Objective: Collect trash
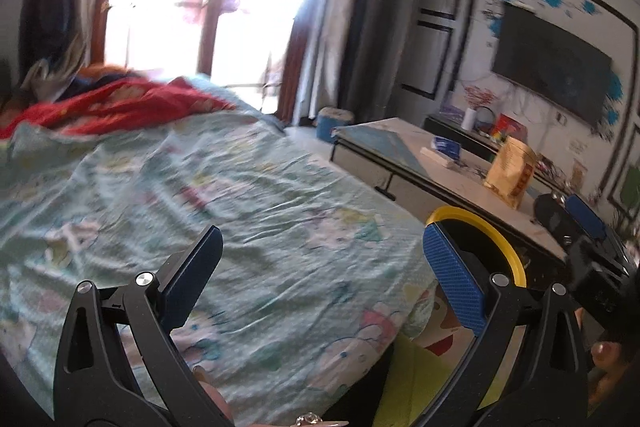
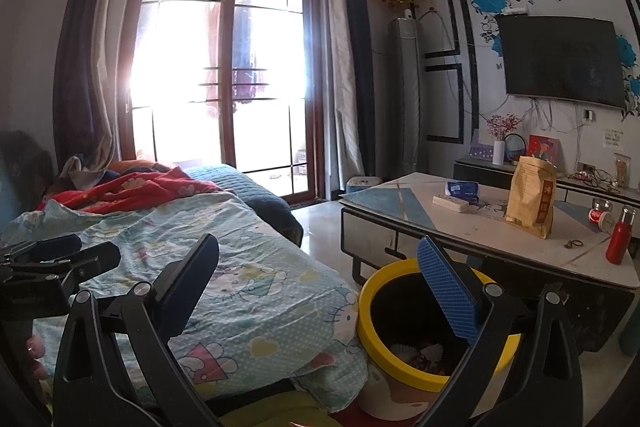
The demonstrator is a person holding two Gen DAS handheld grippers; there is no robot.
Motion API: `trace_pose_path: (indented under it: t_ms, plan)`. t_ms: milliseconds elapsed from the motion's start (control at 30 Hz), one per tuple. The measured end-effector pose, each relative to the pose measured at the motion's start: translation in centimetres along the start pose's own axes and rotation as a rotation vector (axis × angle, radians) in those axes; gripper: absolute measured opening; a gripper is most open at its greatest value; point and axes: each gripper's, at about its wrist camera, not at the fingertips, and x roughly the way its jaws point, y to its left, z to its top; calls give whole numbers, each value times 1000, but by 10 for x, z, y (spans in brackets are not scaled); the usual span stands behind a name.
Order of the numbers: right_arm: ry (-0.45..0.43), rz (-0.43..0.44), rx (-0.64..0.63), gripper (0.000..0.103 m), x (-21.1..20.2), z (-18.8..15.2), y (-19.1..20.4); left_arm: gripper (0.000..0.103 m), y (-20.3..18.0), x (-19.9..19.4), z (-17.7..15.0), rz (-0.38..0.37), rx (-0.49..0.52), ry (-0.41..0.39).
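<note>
A yellow-rimmed trash bin (image 2: pixel 368 311) stands on the floor between the bed and the low table, with crumpled paper and scraps inside (image 2: pixel 424 353). My right gripper (image 2: pixel 320 275) is open and empty, its right finger over the bin's mouth. My left gripper (image 1: pixel 324 259) is open and empty above the bed sheet (image 1: pixel 240 207); the bin's rim (image 1: pixel 508 247) shows behind its right finger. The left gripper also shows at the left edge of the right wrist view (image 2: pixel 60 255). The right gripper shows at the right edge of the left wrist view (image 1: pixel 588 227).
A low table (image 2: pixel 460 227) holds a yellow paper bag (image 2: pixel 530 199), a blue packet (image 2: pixel 462 189), a white power strip (image 2: pixel 450 203), a red bottle (image 2: pixel 618 239) and a can (image 2: pixel 598 215). A red blanket (image 2: pixel 132 189) lies on the bed. Glass doors stand behind.
</note>
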Motion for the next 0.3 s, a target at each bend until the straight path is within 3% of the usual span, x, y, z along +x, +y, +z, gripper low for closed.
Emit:
trace_pose_path:
  t_ms: [67, 167, 233, 300]
  plan:
    - [11, 36, -2, 97, 3, 7, 8, 92, 26, -4, 5, 47, -51, 20]
    - [68, 154, -17, 97, 15, 21, 36, 92, 92, -26, 13, 213, -149, 7]
    - [149, 287, -40, 97, 34, 32, 75, 92, 150, -47, 15, 391, -209, 8]
    - [247, 404, -81, 97, 55, 39, 126, 92, 214, -63, 10, 550, -283, 59]
